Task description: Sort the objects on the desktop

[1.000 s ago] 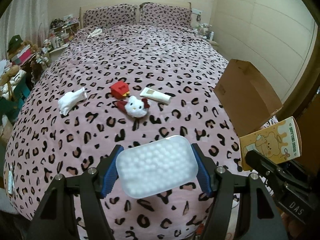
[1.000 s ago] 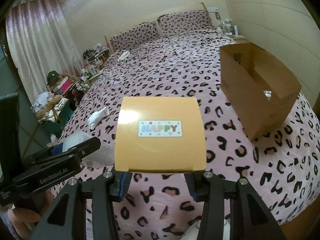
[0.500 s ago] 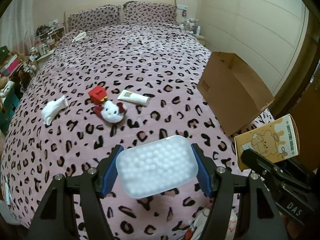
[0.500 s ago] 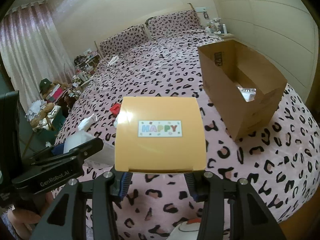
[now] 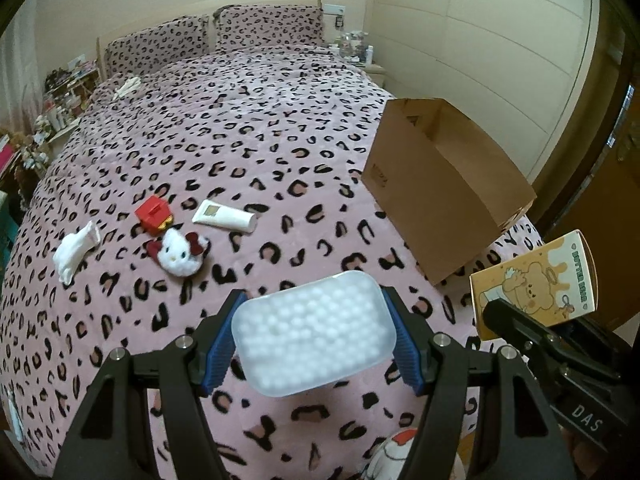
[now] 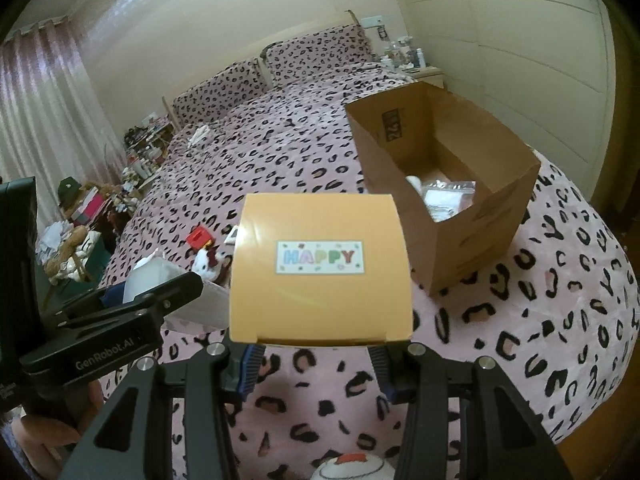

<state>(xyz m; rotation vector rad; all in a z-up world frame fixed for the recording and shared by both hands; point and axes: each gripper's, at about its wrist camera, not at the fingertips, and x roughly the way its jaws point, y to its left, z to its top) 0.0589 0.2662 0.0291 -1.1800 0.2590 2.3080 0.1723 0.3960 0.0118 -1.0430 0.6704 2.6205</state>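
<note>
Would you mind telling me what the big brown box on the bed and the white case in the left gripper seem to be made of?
Brown box: apparently corrugated cardboard, matte, with folded corner creases and a printed label. White case: probably frosted translucent plastic, since small white balls show blurrily through its rounded lid.

frosted bead case [image 5: 314, 335] and orange "happy" box [image 6: 321, 268] held above bedspread.

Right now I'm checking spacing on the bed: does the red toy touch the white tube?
Apart. The left wrist view shows patterned bedspread between the red toy and the white tube.
</note>
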